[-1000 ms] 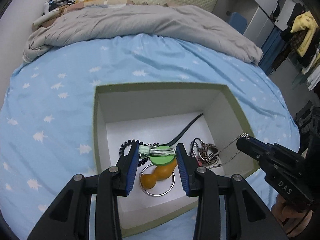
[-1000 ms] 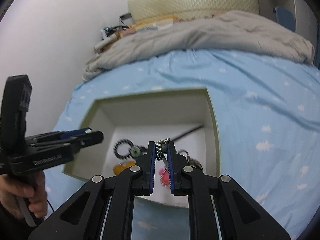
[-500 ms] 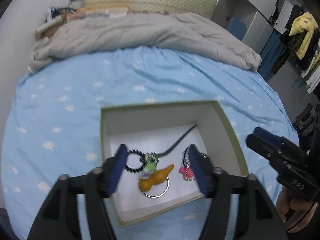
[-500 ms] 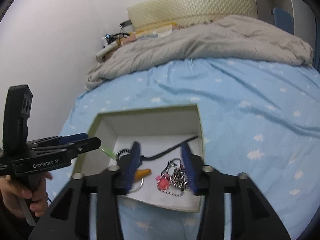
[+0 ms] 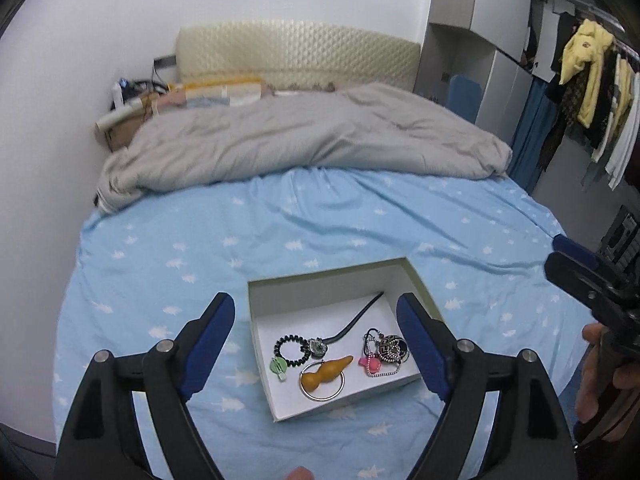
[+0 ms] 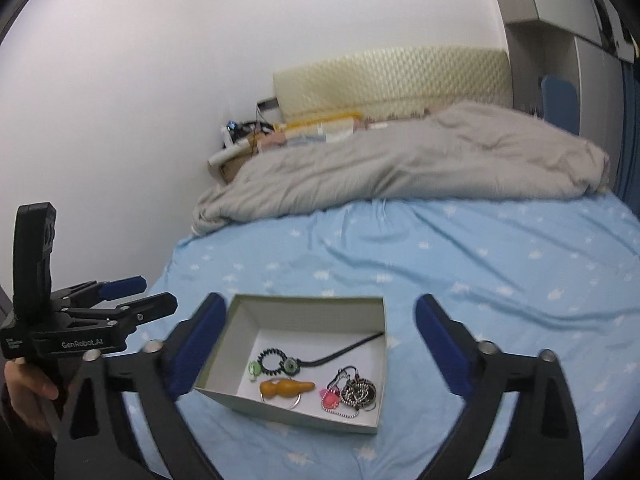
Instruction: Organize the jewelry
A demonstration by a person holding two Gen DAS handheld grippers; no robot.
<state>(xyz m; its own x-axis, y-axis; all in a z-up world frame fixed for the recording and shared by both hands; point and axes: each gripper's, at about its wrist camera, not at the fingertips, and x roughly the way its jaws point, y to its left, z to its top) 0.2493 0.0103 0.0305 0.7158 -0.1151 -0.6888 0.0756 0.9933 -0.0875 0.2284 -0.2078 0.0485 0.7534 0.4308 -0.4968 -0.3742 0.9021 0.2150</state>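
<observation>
An open white box (image 5: 264, 344) sits on the blue star-patterned bed sheet (image 5: 360, 232), close to the bed's near edge, with a rumpled grey duvet (image 5: 304, 144) piled toward the head of the bed.

All the jewelry lies on the box floor, in its near half. Toward the near-left corner are a black beaded bracelet (image 5: 291, 350) and a small green clip (image 5: 279, 367) touching it. Beside the bracelet a glassy pendant (image 5: 317, 346) ends a dark cord (image 5: 354, 322) that runs off toward the far-right corner. In the middle of the near side an orange gourd-shaped charm (image 5: 326, 370) lies across a silver ring (image 5: 323, 382). By the right wall a patterned round pendant with its bead chain (image 5: 390, 350) is heaped next to a pink charm (image 5: 371, 365).

The left gripper (image 5: 316, 344) hangs above the box with its jaws opening and already wide; nothing is between them, and the box shows below in the gap, the blue pads clear of its walls. The right gripper (image 6: 320, 344) is likewise above the box, jaws opening to a broad spread and gripping nothing, the jewelry well below its fingers. In its view the left gripper appears at the left, held by a hand (image 6: 28, 388).
</observation>
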